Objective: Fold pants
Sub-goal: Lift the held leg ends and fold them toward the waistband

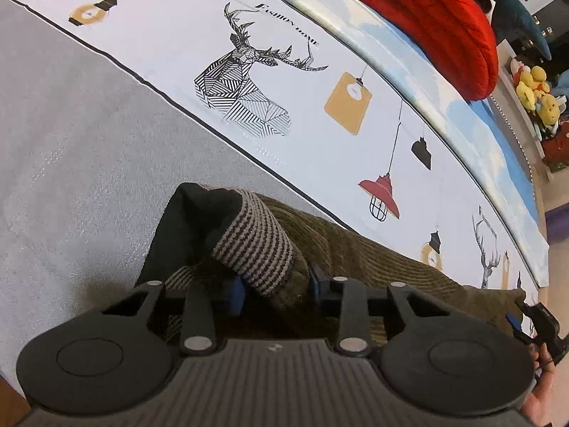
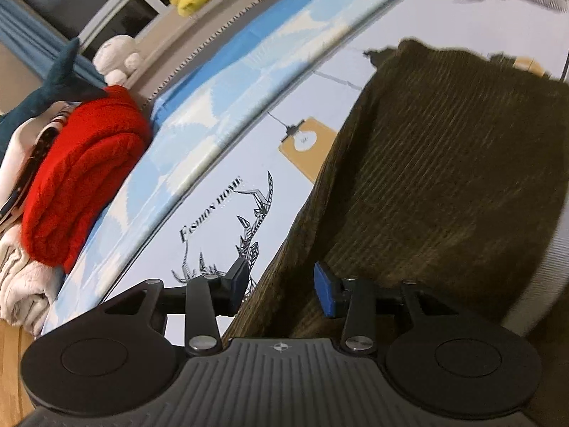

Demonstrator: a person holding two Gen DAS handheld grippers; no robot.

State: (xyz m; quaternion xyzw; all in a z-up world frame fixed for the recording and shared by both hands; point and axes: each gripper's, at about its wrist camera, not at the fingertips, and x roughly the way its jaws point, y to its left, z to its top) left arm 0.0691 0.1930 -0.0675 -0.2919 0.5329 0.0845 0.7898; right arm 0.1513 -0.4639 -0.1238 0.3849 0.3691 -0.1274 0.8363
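The left gripper (image 1: pixel 275 284) is clamping down on the striped waistband (image 1: pixel 254 245) of the olive corduroy pants (image 1: pixel 355 249), with the band bunched between the blue pads (image 1: pixel 237 293). That end of the pants is lying near the near edge of the table, on the grey cloth (image 1: pixel 71 124) just short of the dark border line of the printed tablecloth (image 1: pixel 320 82).

Over on the other side, the right gripper (image 2: pixel 281 284) is hanging over the long edge of the pants (image 2: pixel 444 178), its jaws standing apart with the corduroy edge running between them and the pads (image 2: pixel 325 293) not yet pressing. The pants are stretching away across the printed tablecloth (image 2: pixel 220 220) toward its far edge, well apart from the red quilt (image 2: pixel 78 174) piled at the far corner.

To do this well, I'd say the right side should be biting through both layers of the edge before any lift, and the left should be keeping the whole waistband thickness pinched, not just the lining. Then both hands should be rising level and together, so the fold line is staying straight and the corduroy isn't dragging.
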